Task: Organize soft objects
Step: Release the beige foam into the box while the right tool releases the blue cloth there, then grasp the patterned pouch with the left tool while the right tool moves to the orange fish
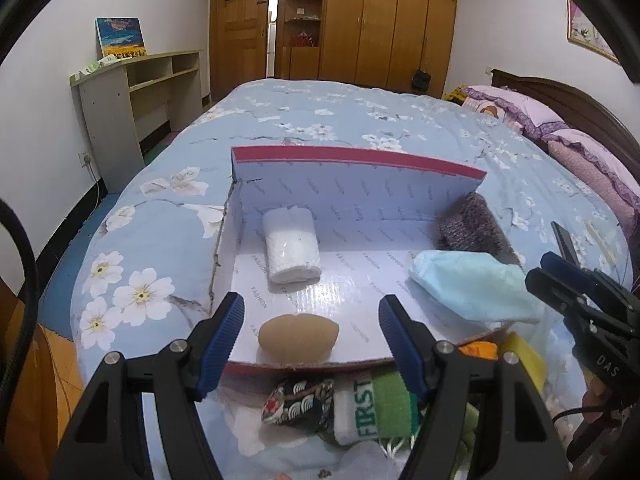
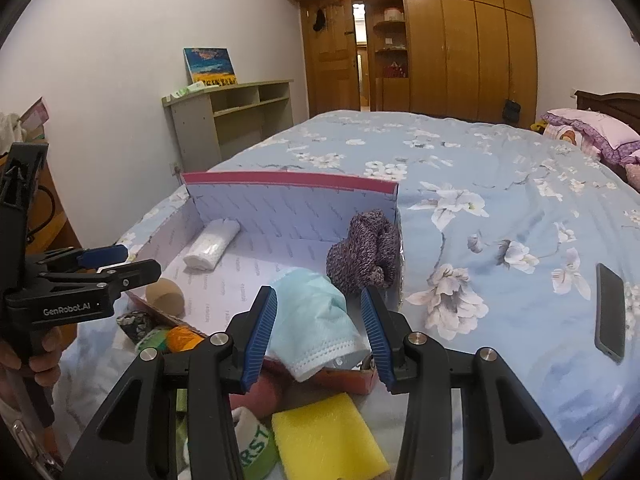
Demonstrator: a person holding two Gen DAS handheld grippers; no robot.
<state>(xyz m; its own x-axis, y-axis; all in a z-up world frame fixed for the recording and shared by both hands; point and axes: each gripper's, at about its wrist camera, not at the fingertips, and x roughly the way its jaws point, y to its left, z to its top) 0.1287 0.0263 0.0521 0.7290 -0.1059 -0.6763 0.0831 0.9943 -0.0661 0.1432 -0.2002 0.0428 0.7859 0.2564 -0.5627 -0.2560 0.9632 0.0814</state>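
Note:
A shallow cardboard box (image 1: 356, 188) (image 2: 288, 200) lies on the bed. In it are a rolled white towel (image 1: 292, 246) (image 2: 212, 246), a tan egg-shaped sponge (image 1: 298, 336) (image 2: 165, 294), a light blue face mask (image 1: 472, 286) (image 2: 316, 316) and a purple knitted piece (image 1: 472, 220) (image 2: 366, 252). My left gripper (image 1: 312, 340) is open, empty, above the tan sponge. My right gripper (image 2: 318, 334) (image 1: 560, 280) is open around the mask's near end. In front of the box lie a patterned pouch (image 1: 300, 402), a green-white sock (image 1: 368, 408) (image 2: 256, 444) and a yellow sponge (image 2: 328, 436).
A black phone (image 2: 610, 312) lies on the floral bedspread (image 2: 500, 184) to the right of the box. Pink pillows (image 1: 540, 116) sit at the headboard. A shelf unit (image 1: 136, 92) stands by the left wall, wardrobes (image 1: 380, 20) at the back.

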